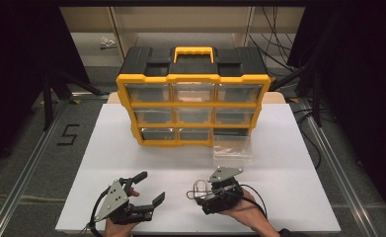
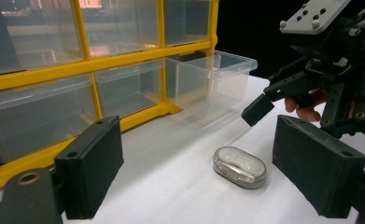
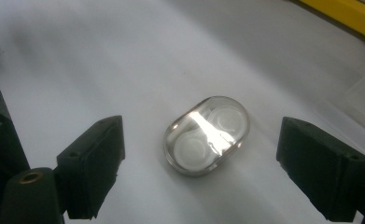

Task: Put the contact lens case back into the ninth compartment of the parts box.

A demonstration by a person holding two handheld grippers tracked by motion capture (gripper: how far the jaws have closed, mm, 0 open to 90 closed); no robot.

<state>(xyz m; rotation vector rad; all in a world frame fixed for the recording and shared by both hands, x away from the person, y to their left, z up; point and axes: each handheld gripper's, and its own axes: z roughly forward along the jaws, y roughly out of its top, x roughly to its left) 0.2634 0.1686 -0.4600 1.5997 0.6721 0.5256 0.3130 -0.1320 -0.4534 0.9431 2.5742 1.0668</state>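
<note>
A small clear oval case (image 3: 207, 135) with two round wells lies flat on the white table (image 1: 289, 197). My right gripper (image 3: 208, 165) hovers over it, open, one pad (image 3: 94, 163) on each side and neither touching. In the high view the case (image 1: 199, 186) sits just left of the right gripper (image 1: 198, 191) near the front edge. My left gripper (image 1: 152, 186) stands open and empty to the left, pointing at the case (image 2: 240, 166). From the left gripper view, the right gripper (image 2: 311, 84) hangs above and behind the case.
A yellow and black drawer organizer (image 1: 193, 101) stands at the middle back of the table. Its bottom right clear drawer (image 1: 232, 147) is pulled out and rests on the table in front of its slot. The same drawer (image 2: 213, 79) looks empty.
</note>
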